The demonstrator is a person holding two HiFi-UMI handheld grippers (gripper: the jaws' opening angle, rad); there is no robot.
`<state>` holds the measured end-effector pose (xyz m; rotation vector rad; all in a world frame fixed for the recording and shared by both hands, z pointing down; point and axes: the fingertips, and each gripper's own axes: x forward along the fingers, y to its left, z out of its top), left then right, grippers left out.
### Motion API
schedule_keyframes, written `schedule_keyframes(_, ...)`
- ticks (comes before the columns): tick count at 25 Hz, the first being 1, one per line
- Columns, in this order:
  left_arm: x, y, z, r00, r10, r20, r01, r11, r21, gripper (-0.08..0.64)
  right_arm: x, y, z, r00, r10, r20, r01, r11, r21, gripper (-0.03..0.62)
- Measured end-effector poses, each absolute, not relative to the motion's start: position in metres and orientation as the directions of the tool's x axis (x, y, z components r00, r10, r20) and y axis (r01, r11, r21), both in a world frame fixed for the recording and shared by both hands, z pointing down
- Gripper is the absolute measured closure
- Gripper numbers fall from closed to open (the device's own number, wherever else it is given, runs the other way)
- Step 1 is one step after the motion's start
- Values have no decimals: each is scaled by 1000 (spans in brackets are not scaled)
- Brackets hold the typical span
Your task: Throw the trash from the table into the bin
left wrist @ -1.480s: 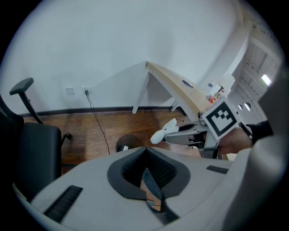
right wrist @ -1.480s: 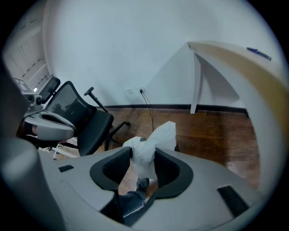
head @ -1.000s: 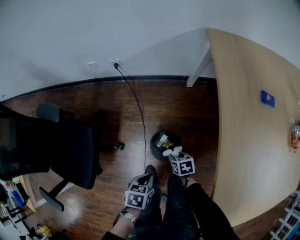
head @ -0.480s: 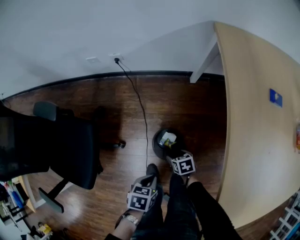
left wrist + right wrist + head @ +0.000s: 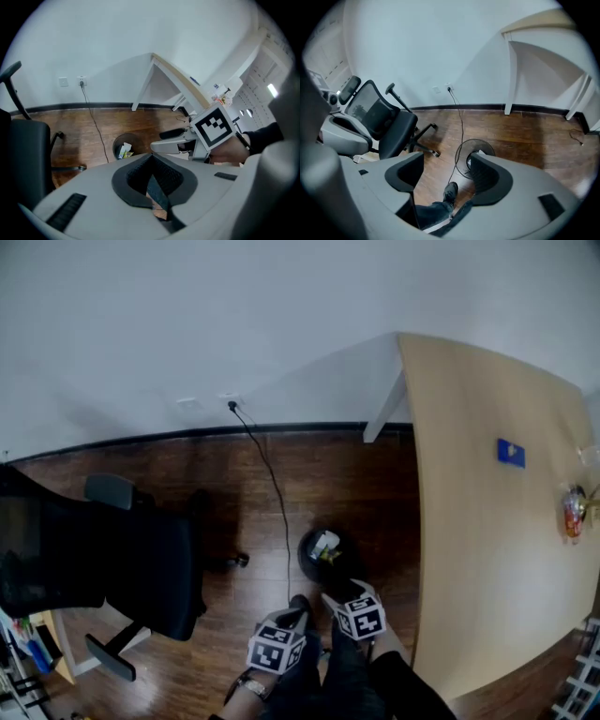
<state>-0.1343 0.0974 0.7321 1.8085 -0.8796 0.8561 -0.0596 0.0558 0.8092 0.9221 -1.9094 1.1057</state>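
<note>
1. Room first: dark wood floor, white wall with a black baseboard running along its bottom. There's an outlet with a cable trailing down the middle of the frame toward the bin.
2. A light wooden table fills the right side of the head view. A small blue item sits on it toward the upper right. A red-orange item is at the right edge, too small to say what it is.
3. A black office chair takes up the left side.
4. The trash is white and yellowish bits lying inside the bin. The bin stands on the floor just left of the table edge, right above both grippers in the frame.
5. Right gripper: jaws stand well apart and have just been opening, with nothing held. Only floor and the person's shoe show through the gap.
6. Left gripper: pads pressed together, and I can't see anything pinched in there.
7. View differences:
   - Only the head view shows the tabletop and the two items on it.
   - The left gripper view gets the table edge-on at upper right. It also catches the right gripper just right of the bin.
   - The right gripper view has the bin half hidden behind its right-hand jaw, but shows the table's white legs at upper right.
</note>
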Motion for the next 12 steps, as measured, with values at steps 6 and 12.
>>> schedule_keyframes(6,-124,96,668,576,-209,791,-772,-456,442,555,-52,70,713,-495,-324,806,-851,368,-375,273)
schedule_keyframes(12,-106,77,611,623,-242,744,-729,-525,440,555,-28,63,618,-476,-478,738,-876,334,-349,273)
